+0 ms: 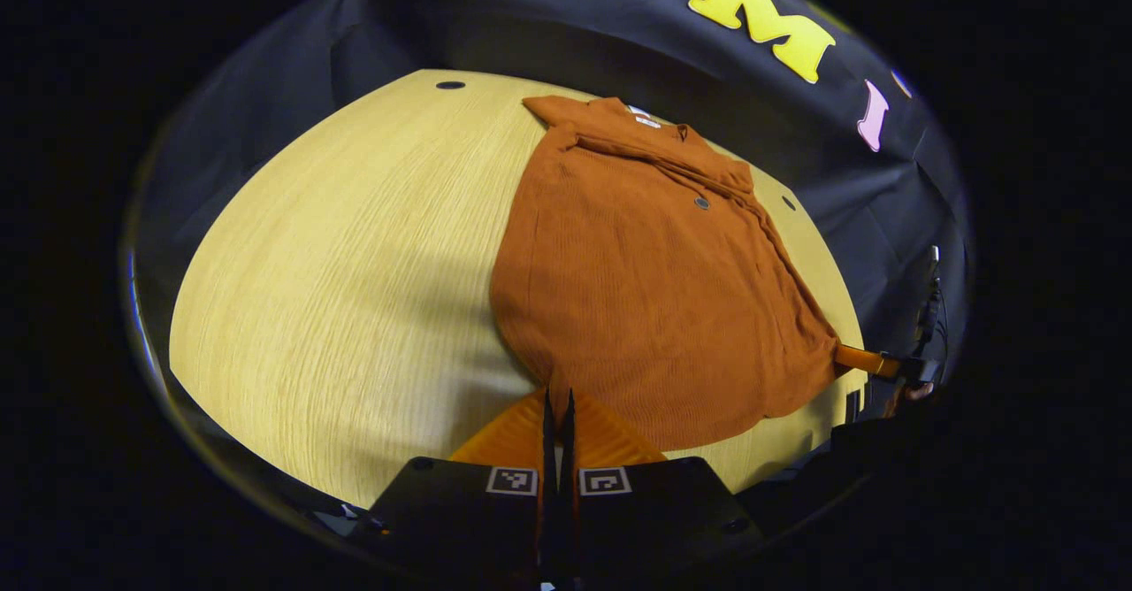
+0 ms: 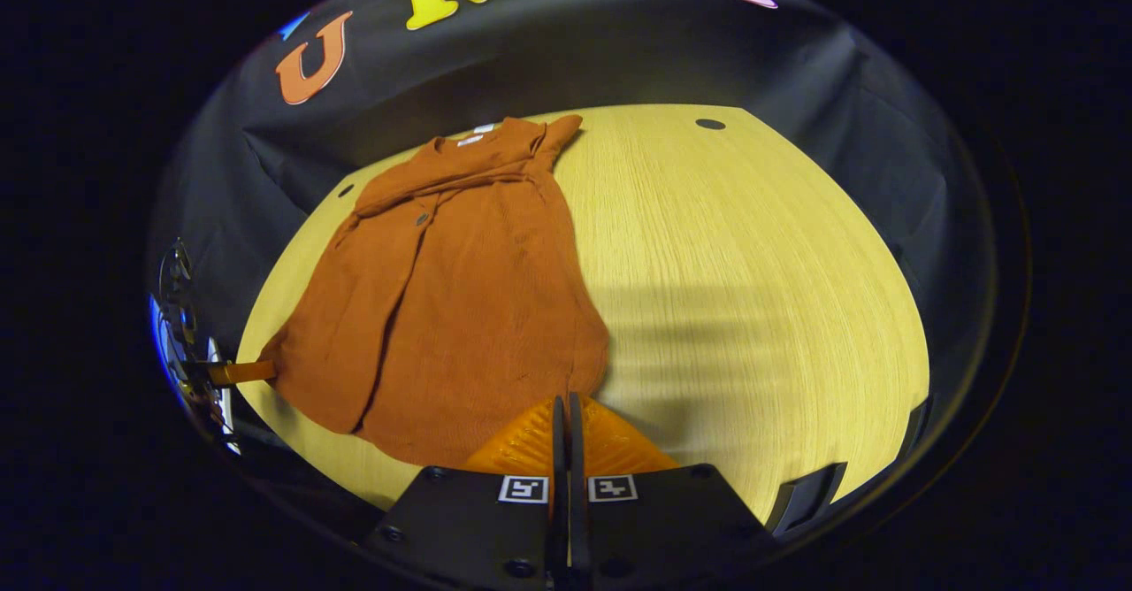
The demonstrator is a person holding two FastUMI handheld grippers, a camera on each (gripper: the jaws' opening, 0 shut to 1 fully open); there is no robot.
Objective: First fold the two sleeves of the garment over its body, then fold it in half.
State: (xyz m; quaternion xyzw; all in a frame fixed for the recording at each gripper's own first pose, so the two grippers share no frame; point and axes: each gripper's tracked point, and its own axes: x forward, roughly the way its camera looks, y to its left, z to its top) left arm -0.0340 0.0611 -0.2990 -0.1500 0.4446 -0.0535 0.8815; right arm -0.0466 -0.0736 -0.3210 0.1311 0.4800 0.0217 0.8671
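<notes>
Here, pale wood table, black cloth wall, both grippers' fingers pinching the rust garment hem.

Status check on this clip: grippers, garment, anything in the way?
Left gripper and right gripper each shut on a near hem corner of the garment. Sleeves already folded over body. Table unobstructed.

Bench of pale yellow wood grain, lengthwise streaks, rounded outline in both views; soft shadow bands cross its bare part in the right gripper view. Small dark round holes sit in the top near the far edge, another near the far corner. Black cloth wall hangs creased behind the bench
</notes>
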